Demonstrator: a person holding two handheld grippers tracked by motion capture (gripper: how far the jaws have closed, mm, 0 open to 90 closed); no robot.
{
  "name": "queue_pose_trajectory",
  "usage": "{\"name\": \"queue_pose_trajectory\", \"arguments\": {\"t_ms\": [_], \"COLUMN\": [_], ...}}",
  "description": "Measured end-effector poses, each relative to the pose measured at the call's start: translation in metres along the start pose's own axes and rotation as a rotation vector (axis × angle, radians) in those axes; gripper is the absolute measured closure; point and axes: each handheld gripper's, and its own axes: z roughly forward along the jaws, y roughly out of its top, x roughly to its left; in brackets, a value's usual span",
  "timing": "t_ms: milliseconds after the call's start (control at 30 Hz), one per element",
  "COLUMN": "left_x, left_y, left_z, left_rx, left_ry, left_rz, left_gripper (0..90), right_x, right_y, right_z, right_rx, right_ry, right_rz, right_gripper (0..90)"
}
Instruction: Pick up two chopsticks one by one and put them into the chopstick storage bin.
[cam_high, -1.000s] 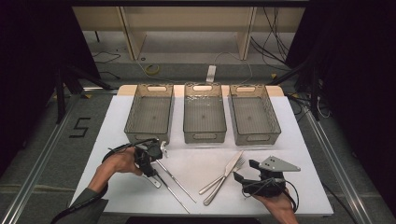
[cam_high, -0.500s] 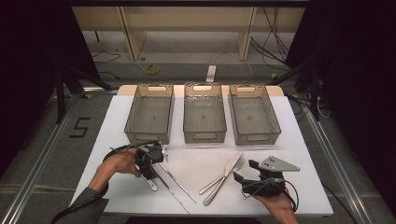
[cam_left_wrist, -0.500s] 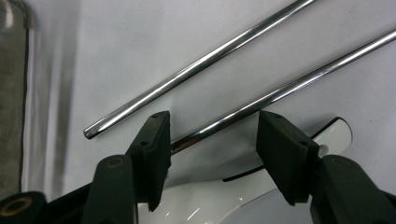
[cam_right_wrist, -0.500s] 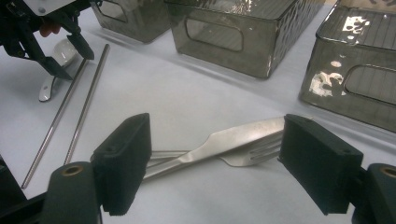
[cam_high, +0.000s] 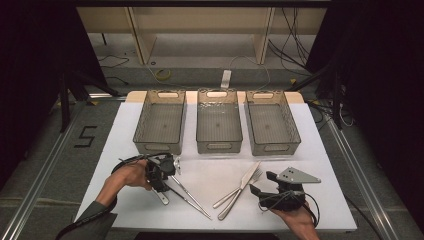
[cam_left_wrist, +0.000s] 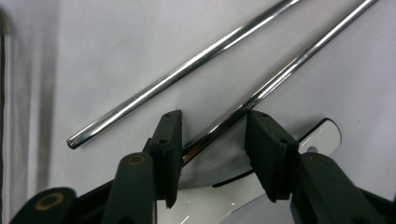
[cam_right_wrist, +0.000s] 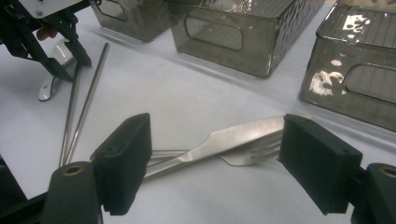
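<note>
Jaws of the left gripper (cam_left_wrist: 212, 140) have just been closing around one chopstick (cam_left_wrist: 280, 79) on the worktop (cam_high: 220, 175), not yet pinching. Right gripper (cam_right_wrist: 215, 163) rests open before knife (cam_right_wrist: 224, 140) and fork (cam_right_wrist: 252, 156). Step: grasping; next, firm closure and lift.

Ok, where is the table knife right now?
In the high view the table knife lies on the white mat's right half, crossed with the fork, just left of the right tool and in front of the middle bin.

three grey bins (cam_high: 219, 121), knife (cam_high: 241, 189), fork (cam_high: 248, 180)
</note>
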Motion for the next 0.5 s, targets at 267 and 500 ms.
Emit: {"name": "queue_pose_trajectory", "arguments": {"t_ms": [267, 500], "left_x": [-0.0024, -0.0038], "left_y": [-0.0002, -0.0016], "left_z": [-0.0006, -0.0008], "left_rx": [-0.003, -0.014], "left_ry": [-0.009, -0.03], "left_rz": [0.032, 0.053], "left_gripper": [65.6, 74.3], "right_x": [0.0002, 0.0003], "right_y": [0.0001, 0.0001], "right_z": [0.0002, 0.001], "right_rx": [0.004, 0.009], "right_ry": [0.003, 0.005], "right_rz": [0.001, 0.002], "right_gripper": [26.0, 26.1]}}
